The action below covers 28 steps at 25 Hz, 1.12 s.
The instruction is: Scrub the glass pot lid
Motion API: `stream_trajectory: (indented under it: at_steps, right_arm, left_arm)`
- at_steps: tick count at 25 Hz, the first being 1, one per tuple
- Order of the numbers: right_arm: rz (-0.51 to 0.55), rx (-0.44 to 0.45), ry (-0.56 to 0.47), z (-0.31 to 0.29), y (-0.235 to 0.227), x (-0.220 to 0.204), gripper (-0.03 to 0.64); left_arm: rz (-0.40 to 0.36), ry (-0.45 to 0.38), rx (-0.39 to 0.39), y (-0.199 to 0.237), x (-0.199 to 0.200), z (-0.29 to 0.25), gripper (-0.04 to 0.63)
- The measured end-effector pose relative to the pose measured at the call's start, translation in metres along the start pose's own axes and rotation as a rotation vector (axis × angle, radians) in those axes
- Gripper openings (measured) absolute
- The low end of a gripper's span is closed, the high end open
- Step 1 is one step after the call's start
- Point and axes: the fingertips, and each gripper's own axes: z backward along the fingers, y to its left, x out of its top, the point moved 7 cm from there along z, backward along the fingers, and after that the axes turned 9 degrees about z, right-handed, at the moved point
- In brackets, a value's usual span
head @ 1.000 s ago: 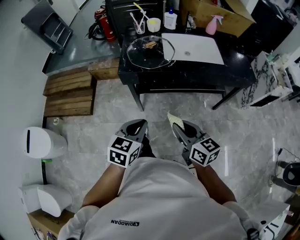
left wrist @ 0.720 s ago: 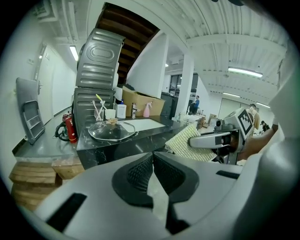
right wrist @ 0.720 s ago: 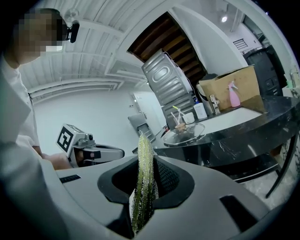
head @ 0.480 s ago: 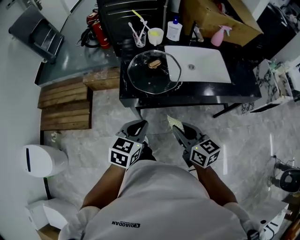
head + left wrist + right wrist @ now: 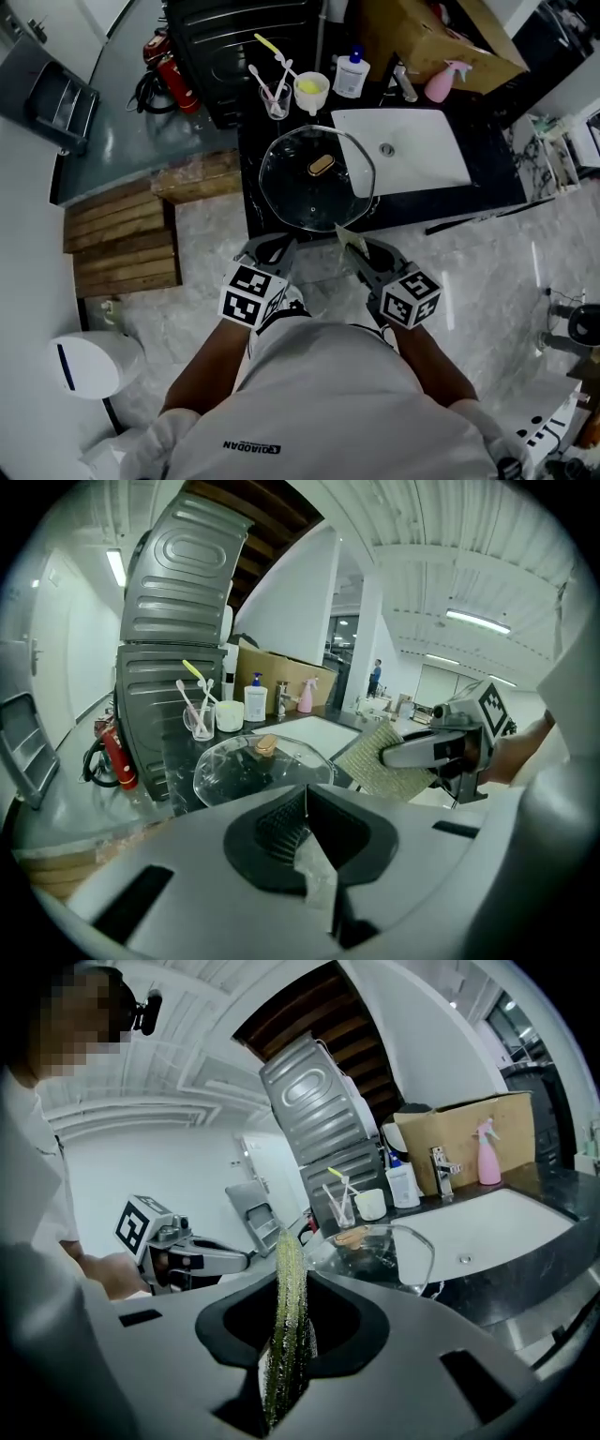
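Note:
The glass pot lid [image 5: 317,178] with its wooden knob [image 5: 322,165] lies flat on the black counter [image 5: 251,141], left of the white sink [image 5: 403,150]. My left gripper [image 5: 267,251] is shut with nothing in it, just short of the counter's front edge. My right gripper [image 5: 361,253] is shut on a yellow-green scouring pad [image 5: 349,241], whose tip reaches the lid's near rim. In the left gripper view the lid [image 5: 253,766] sits ahead, with the pad [image 5: 375,761] to its right. The right gripper view has the pad [image 5: 286,1316] upright between the jaws and the lid [image 5: 384,1246] beyond.
Behind the lid stand a glass of toothbrushes [image 5: 275,98], a white cup [image 5: 311,92], a soap bottle [image 5: 353,73], a faucet [image 5: 403,84] and a pink spray bottle [image 5: 441,82]. A cardboard box [image 5: 441,37] is at the back. Wooden pallets [image 5: 122,244] and a white bin [image 5: 89,361] lie left.
The person has stepped toward the counter, so the lid now lies right in front of both grippers. Both grippers keep the same pose and the pad stays held.

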Motion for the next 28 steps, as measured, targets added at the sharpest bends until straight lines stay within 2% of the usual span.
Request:
stream_trajectory:
  at_steps: [6, 14, 20, 28]
  right_arm:
    - [0.007, -0.046, 0.032, -0.042, -0.010, 0.015, 0.087]
    - [0.106, -0.061, 0.072, -0.072, -0.008, 0.026, 0.087]
    - [0.138, -0.071, 0.076, -0.079, -0.019, 0.031, 0.087]
    - [0.282, -0.076, 0.106, -0.094, -0.043, 0.049, 0.087]
  left_arm:
    - [-0.028, 0.006, -0.044, 0.037, 0.017, -0.015, 0.018]
    - [-0.034, 0.018, -0.065, 0.064, 0.025, -0.025, 0.018]
    - [-0.025, 0.013, -0.046, 0.073, 0.021, -0.026, 0.018]
    - [-0.007, 0.009, -0.004, 0.076, 0.024, -0.032, 0.018]
